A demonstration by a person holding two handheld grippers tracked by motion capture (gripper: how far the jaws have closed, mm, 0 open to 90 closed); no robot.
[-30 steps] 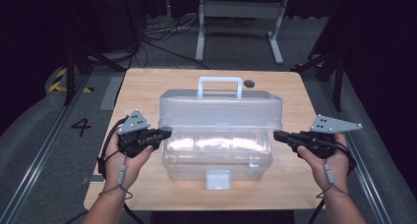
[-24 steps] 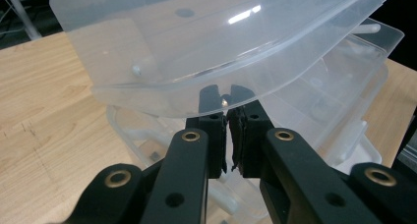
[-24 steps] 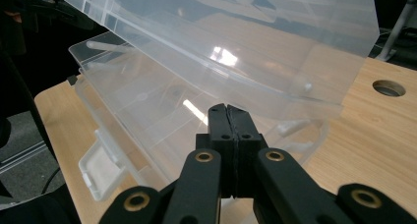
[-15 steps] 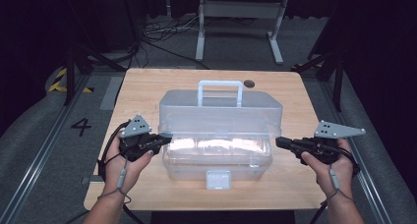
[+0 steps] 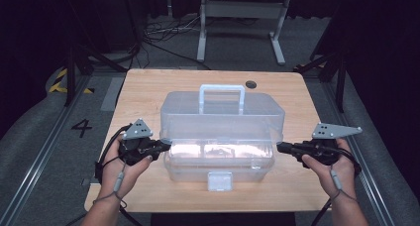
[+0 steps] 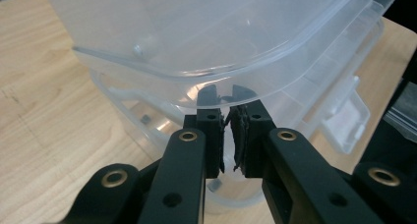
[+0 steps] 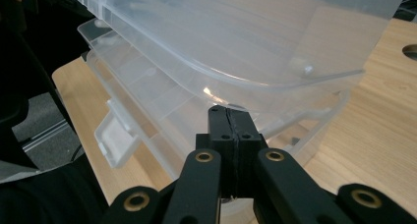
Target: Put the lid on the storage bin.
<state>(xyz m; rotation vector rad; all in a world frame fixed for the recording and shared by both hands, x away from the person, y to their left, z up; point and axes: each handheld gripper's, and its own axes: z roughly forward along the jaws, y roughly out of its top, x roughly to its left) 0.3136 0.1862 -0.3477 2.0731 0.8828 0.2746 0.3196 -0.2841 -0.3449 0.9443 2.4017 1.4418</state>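
Observation:
A clear plastic toolbox stands mid-table, its lid with a pale handle lifted off the base. My left gripper is at the box's left end. In the left gripper view its tips reach just under the lid's rim. Its jaws have just been opening and stand a narrow slit apart, with nothing between the pads. My right gripper points at the box's right end, a little short of it. In the right gripper view it is shut and empty below the lid's edge.
The box's front latch hangs toward the near edge of the wooden table. A dark round hole lies behind the box. Metal frame legs and cables stand on the floor beyond the table.
My right gripper has slid slightly toward the near edge of the table. The left gripper and the box have stayed in place.

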